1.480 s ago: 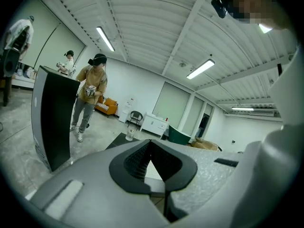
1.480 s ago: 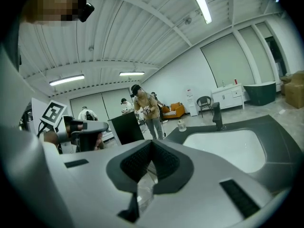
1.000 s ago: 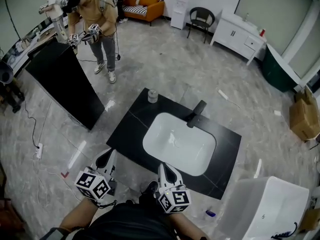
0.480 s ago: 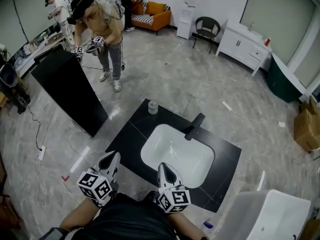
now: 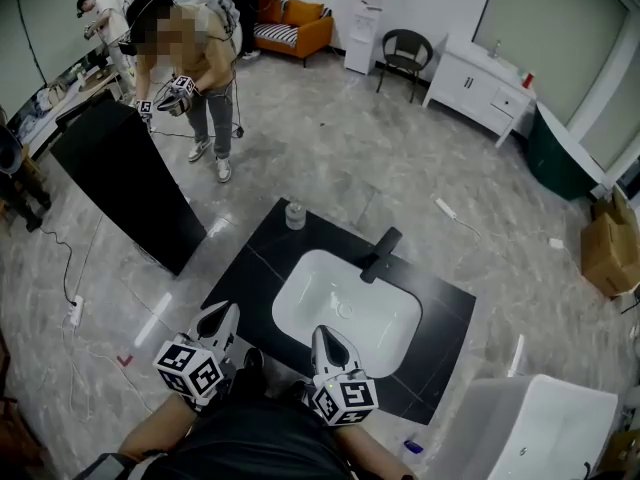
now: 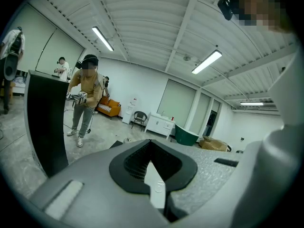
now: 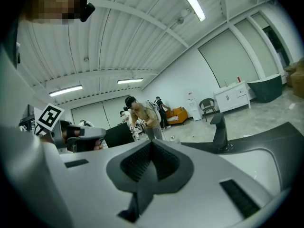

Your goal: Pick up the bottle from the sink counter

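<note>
A small clear bottle (image 5: 294,215) stands upright on the far left corner of the black sink counter (image 5: 245,268). Both grippers hang low at the counter's near edge, close to my body and well short of the bottle. My left gripper (image 5: 222,314) is shut with nothing in it, just off the counter's left near corner. My right gripper (image 5: 323,335) is also shut and empty, at the near edge in front of the white basin (image 5: 345,313). In the right gripper view the black faucet (image 7: 218,127) rises beyond the shut jaws.
A black faucet (image 5: 376,254) stands at the basin's far rim. A tall black panel (image 5: 125,183) stands to the left, with a person (image 5: 190,68) holding grippers behind it. A white tub (image 5: 530,428) sits at the lower right. Grey tiled floor surrounds the counter.
The head view has shifted slightly, so the counter sits a little more to the left and lower. Both grippers stay shut at the near edge. The person at the back has shifted a little.
</note>
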The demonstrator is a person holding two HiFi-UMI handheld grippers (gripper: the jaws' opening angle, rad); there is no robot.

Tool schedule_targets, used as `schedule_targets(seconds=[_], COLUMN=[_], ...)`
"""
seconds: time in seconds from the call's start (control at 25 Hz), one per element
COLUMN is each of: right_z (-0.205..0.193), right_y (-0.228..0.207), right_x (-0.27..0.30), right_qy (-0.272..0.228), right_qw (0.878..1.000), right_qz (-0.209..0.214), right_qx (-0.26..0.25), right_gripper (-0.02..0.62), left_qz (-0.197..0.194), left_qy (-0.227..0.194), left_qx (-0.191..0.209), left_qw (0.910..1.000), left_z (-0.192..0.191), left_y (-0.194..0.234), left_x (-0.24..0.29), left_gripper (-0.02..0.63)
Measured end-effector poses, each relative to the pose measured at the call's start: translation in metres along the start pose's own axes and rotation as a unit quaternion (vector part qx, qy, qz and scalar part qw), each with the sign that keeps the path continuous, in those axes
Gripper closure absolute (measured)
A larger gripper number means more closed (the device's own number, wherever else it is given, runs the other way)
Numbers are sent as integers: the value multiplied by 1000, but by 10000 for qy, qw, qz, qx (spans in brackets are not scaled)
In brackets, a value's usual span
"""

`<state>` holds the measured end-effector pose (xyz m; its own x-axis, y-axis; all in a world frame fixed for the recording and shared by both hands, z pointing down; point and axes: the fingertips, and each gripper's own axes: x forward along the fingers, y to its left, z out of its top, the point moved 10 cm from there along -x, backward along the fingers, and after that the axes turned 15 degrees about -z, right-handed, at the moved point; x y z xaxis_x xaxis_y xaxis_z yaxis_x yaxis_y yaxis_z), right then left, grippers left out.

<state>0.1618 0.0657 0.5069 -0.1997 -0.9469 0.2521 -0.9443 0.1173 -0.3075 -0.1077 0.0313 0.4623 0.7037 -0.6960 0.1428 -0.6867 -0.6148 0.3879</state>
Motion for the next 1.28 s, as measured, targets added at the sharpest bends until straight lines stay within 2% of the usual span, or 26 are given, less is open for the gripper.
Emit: schedule_targets(seconds=[0.32, 0.76, 1.08, 1.28], right_z=[5, 4, 5, 8], right_y=[-3, 21, 33, 44], right_x=[14, 63, 97, 118], right_qy=[-56, 104, 231, 409], right_qw=[9989, 9959, 9904, 9851], right_qz=[-469, -895, -1363, -1673], right_qx=[66, 65, -34, -22], right_gripper=[600, 600, 600, 600], left_qz=[-402, -680, -1084, -1491], left_qy=[186, 448, 645, 797], left_qx=[149, 140, 408, 456], left_qw=[9989, 9966, 9912, 9845], left_z=[10, 22, 25, 33], left_y=[23, 97, 146, 173], left_x=[31, 62, 99, 124], left_gripper=[606, 606, 604, 598])
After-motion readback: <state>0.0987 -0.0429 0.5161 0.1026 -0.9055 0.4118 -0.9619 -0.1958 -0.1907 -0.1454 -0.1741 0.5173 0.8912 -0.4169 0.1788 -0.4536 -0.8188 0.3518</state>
